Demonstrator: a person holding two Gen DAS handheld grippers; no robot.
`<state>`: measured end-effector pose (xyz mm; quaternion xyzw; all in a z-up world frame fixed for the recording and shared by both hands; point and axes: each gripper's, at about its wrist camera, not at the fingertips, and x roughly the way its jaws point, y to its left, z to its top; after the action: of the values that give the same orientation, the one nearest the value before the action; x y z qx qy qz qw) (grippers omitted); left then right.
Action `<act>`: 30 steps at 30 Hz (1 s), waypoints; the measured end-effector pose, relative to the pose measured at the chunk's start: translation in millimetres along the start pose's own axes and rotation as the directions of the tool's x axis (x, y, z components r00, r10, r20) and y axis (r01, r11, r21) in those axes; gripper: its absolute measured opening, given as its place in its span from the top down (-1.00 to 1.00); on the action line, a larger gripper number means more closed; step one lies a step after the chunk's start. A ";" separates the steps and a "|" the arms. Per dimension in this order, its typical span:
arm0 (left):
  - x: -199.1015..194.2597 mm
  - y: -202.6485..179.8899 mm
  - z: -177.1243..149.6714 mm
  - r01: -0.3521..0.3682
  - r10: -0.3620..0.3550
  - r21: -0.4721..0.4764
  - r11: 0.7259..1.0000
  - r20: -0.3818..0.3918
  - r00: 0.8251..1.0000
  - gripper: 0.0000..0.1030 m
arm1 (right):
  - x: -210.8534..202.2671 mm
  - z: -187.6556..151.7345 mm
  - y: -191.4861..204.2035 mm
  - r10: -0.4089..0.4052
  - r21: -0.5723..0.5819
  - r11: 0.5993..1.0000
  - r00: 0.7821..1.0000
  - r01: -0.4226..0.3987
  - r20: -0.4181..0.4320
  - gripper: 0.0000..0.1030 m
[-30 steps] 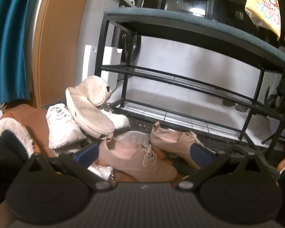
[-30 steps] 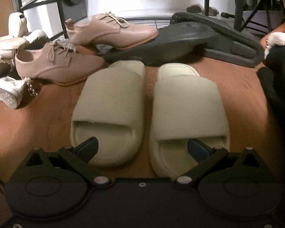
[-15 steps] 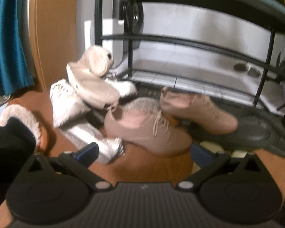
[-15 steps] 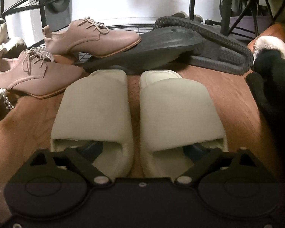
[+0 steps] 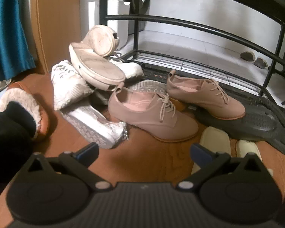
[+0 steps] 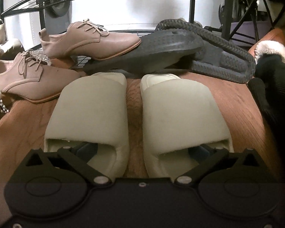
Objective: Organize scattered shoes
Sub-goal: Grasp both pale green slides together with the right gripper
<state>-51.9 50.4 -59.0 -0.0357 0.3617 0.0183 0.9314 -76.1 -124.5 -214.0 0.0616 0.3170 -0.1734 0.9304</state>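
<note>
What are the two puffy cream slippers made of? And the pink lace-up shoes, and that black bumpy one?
The cream slippers look like soft moulded foam: thick, matte, seamless, rounded edges. The pink lace-up shoes look like smooth leather or a faux version, faintly shiny, with cord laces and tan soles that could be wood or rubber. The black bumpy sole looks like rubber, dull with a knobbly tread.

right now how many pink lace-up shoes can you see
2. One pink lace-up shoe stands on the wood floor by the white sneakers; the other sits behind it, toe resting on an upturned black sole. More may be hidden in the pile.
</note>
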 end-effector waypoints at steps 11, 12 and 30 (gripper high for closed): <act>2.5 2.7 -0.7 0.001 -0.001 0.000 1.000 -0.011 1.000 -0.99 | -3.0 -0.3 0.4 -0.005 -0.005 1.000 0.999 0.006 0.050 -0.89; 2.8 2.6 -0.9 0.001 -0.001 0.000 1.000 -0.012 1.000 -0.99 | -7.0 0.7 1.6 -0.004 -0.017 1.000 0.996 0.006 0.084 -0.77; 7.9 4.0 -4.8 -0.019 0.019 0.006 1.000 -0.029 0.999 -0.99 | -11.3 23.8 10.1 0.147 -0.133 0.983 0.974 -0.124 0.171 0.34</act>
<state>-49.5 54.1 -68.0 -0.0300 0.3757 0.0258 0.9259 -67.3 -117.2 -188.2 0.0103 0.2366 -0.0946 0.9669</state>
